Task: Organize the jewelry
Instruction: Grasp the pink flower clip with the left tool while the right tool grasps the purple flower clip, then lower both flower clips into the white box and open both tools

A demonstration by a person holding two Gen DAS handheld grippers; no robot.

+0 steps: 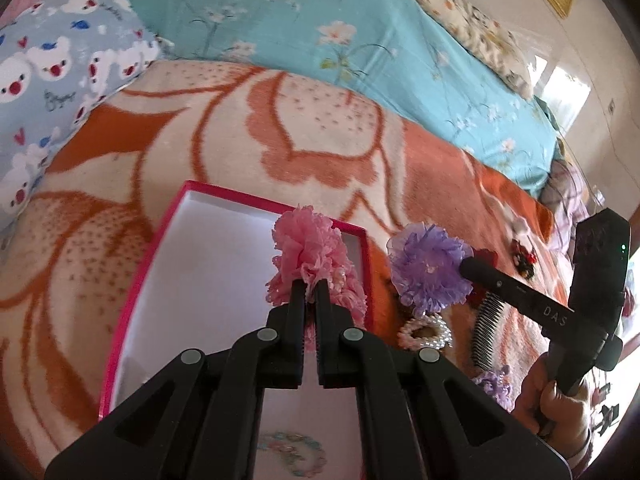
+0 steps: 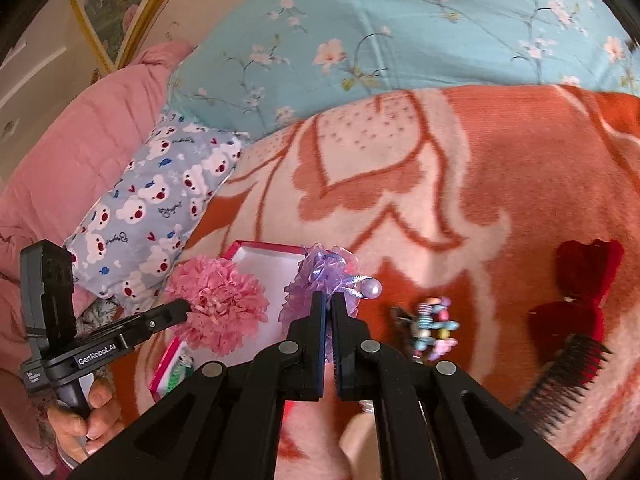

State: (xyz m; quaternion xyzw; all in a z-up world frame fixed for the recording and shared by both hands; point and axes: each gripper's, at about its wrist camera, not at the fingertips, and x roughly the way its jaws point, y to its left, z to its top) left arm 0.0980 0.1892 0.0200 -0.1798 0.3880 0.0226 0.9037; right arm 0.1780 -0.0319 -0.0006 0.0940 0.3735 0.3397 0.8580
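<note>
My left gripper (image 1: pixel 309 285) is shut on a pink ruffled hair flower (image 1: pixel 308 246) and holds it over the right edge of an open pink box (image 1: pixel 160 236) with a white inside. My right gripper (image 2: pixel 329 295) is shut on a purple ruffled hair flower (image 2: pixel 320 276) with a pearl, held just right of the box (image 2: pixel 256 246). In the left wrist view the purple flower (image 1: pixel 430 270) hangs at the right gripper's tip. In the right wrist view the pink flower (image 2: pixel 220 304) hangs at the left gripper's tip.
On the orange and cream blanket (image 1: pixel 320 128) lie a pearl scrunchie (image 1: pixel 424 332), a black comb (image 2: pixel 560 376), a red velvet bow (image 2: pixel 580 292), a colourful bead clip (image 2: pixel 434 330). A beaded bracelet (image 1: pixel 292 452) lies in the box. Pillows (image 2: pixel 160 216) are behind.
</note>
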